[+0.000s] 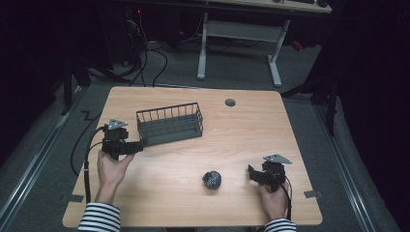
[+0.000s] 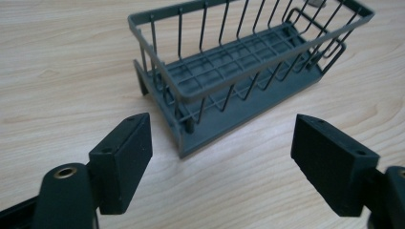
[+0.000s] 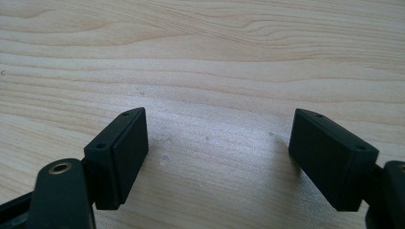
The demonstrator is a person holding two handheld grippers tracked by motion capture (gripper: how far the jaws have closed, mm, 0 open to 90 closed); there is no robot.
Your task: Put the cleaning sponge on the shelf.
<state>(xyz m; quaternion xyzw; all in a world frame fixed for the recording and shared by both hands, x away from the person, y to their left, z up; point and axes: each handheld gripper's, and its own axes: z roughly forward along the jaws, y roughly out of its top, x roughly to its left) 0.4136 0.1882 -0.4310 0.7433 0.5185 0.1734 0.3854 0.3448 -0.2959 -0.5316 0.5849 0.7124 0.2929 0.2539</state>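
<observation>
A grey wire basket (image 1: 169,126) stands empty on the wooden table (image 1: 183,159), left of centre toward the back. My left gripper (image 1: 138,146) is held just off the basket's near left corner, jaws wide apart and nothing between them. In the left gripper view the basket (image 2: 200,90) lies just ahead of the open left gripper (image 2: 222,138). A small dark textured ball (image 1: 212,180) rests on the table near the front. My right gripper (image 1: 250,171) is to the right of it, a short gap away. The right gripper (image 3: 217,138) is open over bare wood.
A grey cable grommet (image 1: 230,102) sits in the tabletop near the far edge. A white desk frame (image 1: 239,46) and loose cables (image 1: 150,58) are on the floor beyond the table. Cables trail from both grippers toward the front edge.
</observation>
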